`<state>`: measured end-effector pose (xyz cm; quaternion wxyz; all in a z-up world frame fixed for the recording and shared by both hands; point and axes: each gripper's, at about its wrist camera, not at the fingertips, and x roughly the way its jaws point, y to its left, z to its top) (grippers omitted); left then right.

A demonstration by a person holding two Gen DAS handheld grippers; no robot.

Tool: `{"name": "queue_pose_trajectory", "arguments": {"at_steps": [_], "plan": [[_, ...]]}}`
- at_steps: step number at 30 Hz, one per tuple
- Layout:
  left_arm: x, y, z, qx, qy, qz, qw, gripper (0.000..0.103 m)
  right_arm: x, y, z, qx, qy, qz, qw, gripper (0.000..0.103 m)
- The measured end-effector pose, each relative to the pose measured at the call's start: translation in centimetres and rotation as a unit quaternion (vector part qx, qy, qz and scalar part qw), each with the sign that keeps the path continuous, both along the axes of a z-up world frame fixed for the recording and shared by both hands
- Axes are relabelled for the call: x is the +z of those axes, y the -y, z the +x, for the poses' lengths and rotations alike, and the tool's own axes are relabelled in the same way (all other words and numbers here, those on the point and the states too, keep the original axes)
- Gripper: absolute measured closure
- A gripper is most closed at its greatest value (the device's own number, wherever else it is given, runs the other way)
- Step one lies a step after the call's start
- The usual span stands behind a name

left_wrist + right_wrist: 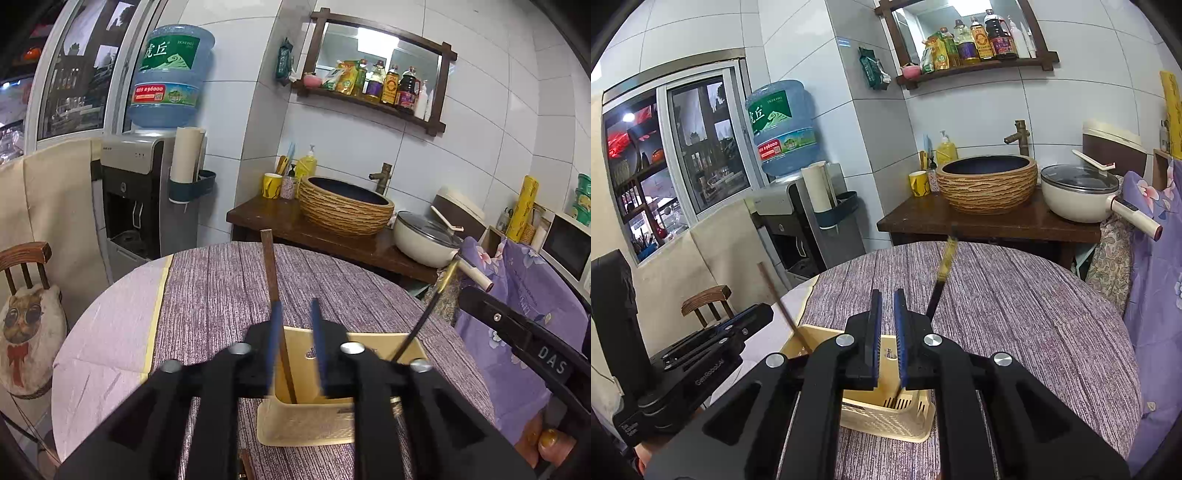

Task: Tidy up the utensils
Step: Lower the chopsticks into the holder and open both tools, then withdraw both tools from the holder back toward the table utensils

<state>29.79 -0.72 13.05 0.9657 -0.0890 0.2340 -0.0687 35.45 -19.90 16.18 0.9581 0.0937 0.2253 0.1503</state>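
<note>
A cream utensil holder [306,424] [882,417] stands on the round table [221,288] under a purple cloth. My left gripper [295,302] hovers over it, jaws apart. A brown wooden chopstick [269,266] [775,291] stands in the holder between them, leaning beside the left pad with no pad pressing on it. My right gripper [887,292] is over the holder's right side, its pads a narrow gap apart with nothing in the gap. A black chopstick with a gold band [942,273] [424,317] leans in the holder, just outside the right finger.
A wooden chair with a cat cushion [26,325] stands left of the table. Behind are a water dispenser [147,192] and a dark counter with a woven basin [345,206] and a white pot [424,240]. Purple floral fabric [517,295] hangs at the right.
</note>
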Motion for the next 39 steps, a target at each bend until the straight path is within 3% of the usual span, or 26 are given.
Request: {"name": "queue_pose_trajectory", "arguments": {"at_steps": [1,2,3,4,7,10,13,18,24,29,34,39], "plan": [[0.2,-0.2,-0.6,0.000,0.008,-0.007,0.9999,0.050,0.1,0.1,-0.4,0.002,0.006,-0.001,1.000,0.078],[0.4,-0.5,-1.2,0.001,0.017,-0.015,0.9997,0.038,0.2,0.2,-1.1,0.002,0.015,0.001,1.000,0.066],[0.6,-0.7,-1.9,0.003,0.026,-0.022,0.9994,0.036,0.4,0.4,-1.9,-0.003,0.026,0.001,1.000,0.048],[0.7,-1.0,-2.7,0.005,0.030,-0.022,0.9993,0.031,0.5,0.6,-2.6,-0.007,0.034,-0.001,0.999,0.040],[0.5,-1.4,-4.0,0.004,0.016,-0.016,0.9997,0.016,0.3,0.5,-5.1,-0.008,0.045,-0.022,0.999,0.038],[-0.5,-2.4,-5.1,0.013,-0.012,-0.025,0.9995,0.006,-0.9,0.4,-7.5,-0.005,0.049,-0.041,0.998,0.019],[-2.1,-3.2,-6.1,0.016,-0.044,-0.018,0.9987,0.006,-3.2,0.1,-9.4,-0.005,0.036,-0.065,0.997,0.018],[-5.4,-4.8,-8.1,0.041,-0.075,0.014,0.9962,0.006,-8.1,0.9,-10.6,-0.022,-0.027,-0.080,0.996,0.011],[-9.3,-5.7,-10.0,0.066,-0.110,0.049,0.9905,0.007,-13.7,2.4,-11.5,-0.054,-0.110,-0.106,0.987,0.011],[-11.8,-5.1,-10.5,0.049,-0.148,0.069,0.9853,0.036,-16.7,2.8,-12.0,-0.068,-0.152,-0.109,0.980,0.014],[-12.7,-5.1,-10.8,0.048,-0.160,0.064,0.9838,0.044,-18.0,2.4,-12.4,-0.074,-0.169,-0.120,0.976,0.022],[-12.9,-4.6,-10.9,0.049,-0.160,0.068,0.9835,0.045,-18.5,2.1,-12.1,-0.072,-0.178,-0.122,0.974,0.027]]}}
